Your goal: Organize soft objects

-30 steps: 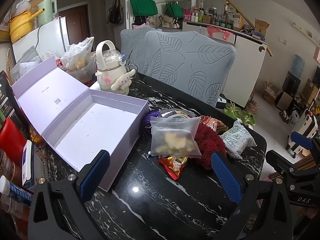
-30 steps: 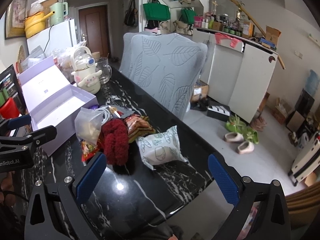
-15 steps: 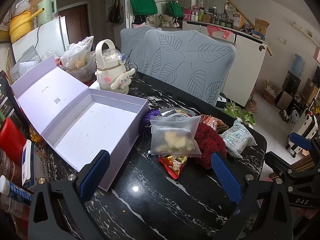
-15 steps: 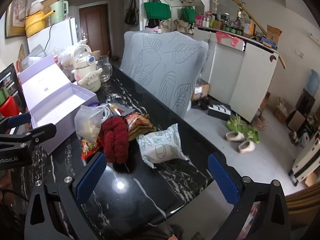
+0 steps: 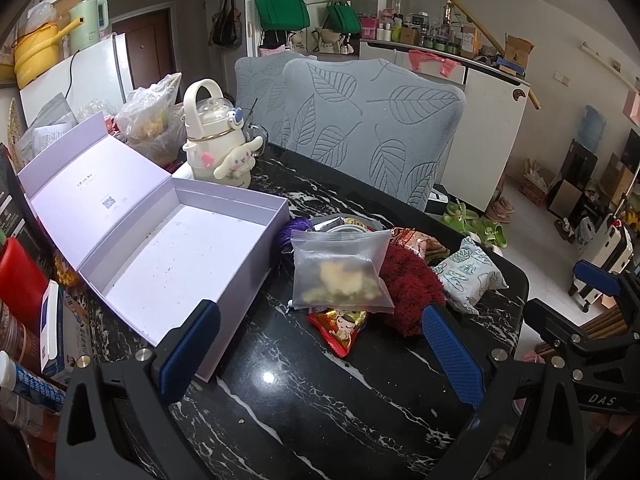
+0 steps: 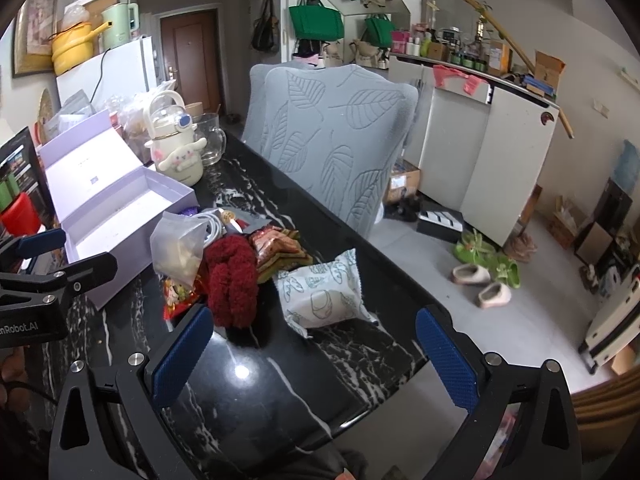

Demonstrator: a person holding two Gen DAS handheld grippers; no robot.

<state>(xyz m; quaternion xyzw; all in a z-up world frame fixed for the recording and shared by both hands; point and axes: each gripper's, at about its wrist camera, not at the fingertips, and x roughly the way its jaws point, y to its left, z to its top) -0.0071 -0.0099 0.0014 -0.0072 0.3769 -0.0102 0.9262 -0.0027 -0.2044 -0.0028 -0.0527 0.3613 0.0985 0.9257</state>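
Black marble table (image 5: 304, 400) fills lower half of both views. Lilac box (image 5: 180, 252), lid flipped open toward upper left, sits left of centre in left wrist view, interior bare. Pile of soft items just right of box, centre frame: clear zip bag (image 5: 340, 276) with pale yellowish contents on top, leaning over red snack packet (image 5: 340, 328); dark red fuzzy bundle (image 5: 412, 288) touching bag's right edge; purple yarn-like item (image 5: 290, 232) tucked between box corner and bag; white pouch with green leaf print (image 5: 468, 276) at right end of pile, near table edge. Same pile in right wrist view, left of centre: zip bag (image 6: 178, 248), red bundle (image 6: 234, 280), printed pouch (image 6: 320, 296), box (image 6: 116, 216) at far left, white cable coil (image 6: 214, 228) and flat brownish packets (image 6: 280, 252) behind bundle. Left gripper (image 5: 316, 352) low in frame, blue-padded fingers (image 5: 188, 352) spread wide, holding nothing, hovering short of pile. Right gripper (image 6: 312, 356) likewise spread wide and unloaded, pads apart from pouch, which sits just beyond gap. Cream cartoon-dog water bottle (image 5: 218, 140) behind box, upper left; grey leaf-pattern chair (image 5: 372, 132) behind table, upper centre.
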